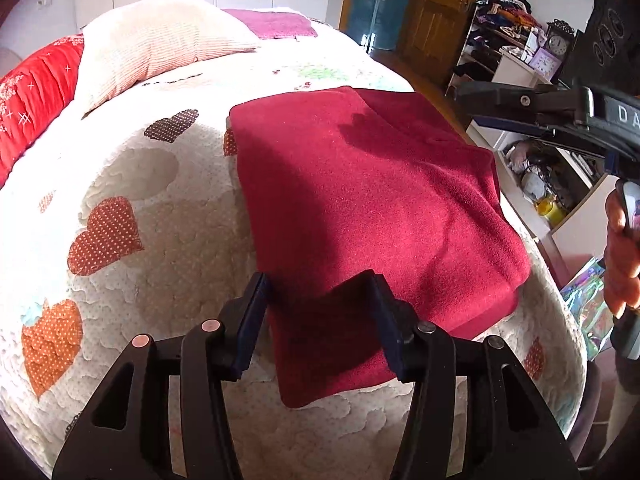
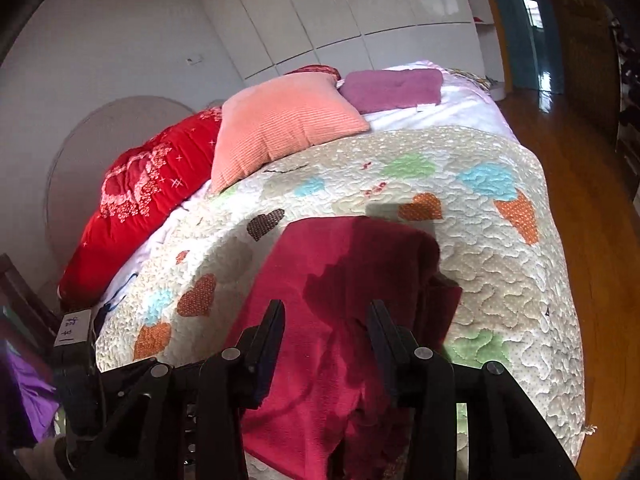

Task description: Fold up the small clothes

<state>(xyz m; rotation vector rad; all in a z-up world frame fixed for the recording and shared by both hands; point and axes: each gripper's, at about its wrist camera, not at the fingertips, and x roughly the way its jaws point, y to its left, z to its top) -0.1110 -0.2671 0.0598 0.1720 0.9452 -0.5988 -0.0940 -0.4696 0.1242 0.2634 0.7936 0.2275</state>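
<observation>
- I am holding the left gripper [image 1: 320, 312] low over the near edge of the dark red garment [image 1: 372, 200]; its 2 jaws are standing apart, straddling that edge, and I cannot see the pads pressing on the cloth.
- The garment is lying already folded over on the heart-patterned quilt [image 1: 132, 176], near the bed's right side, with a lower layer sticking out at the near corner.
- I am seeing the right gripper [image 2: 326, 344] hanging above the same cloth in its own view; its jaws are apart with nothing clamped between them.
- In the left view that right gripper [image 1: 520, 108] is reaching in from the right, clear of the fabric, with the person's hand [image 1: 622, 248] behind it.
- I am judging the risk as a shallow bite: closing on only the top layer would drag it off the one beneath and undo the fold.
- The cloth is sitting close to the mattress edge, so a careless pull could be sliding it toward the floor.
</observation>
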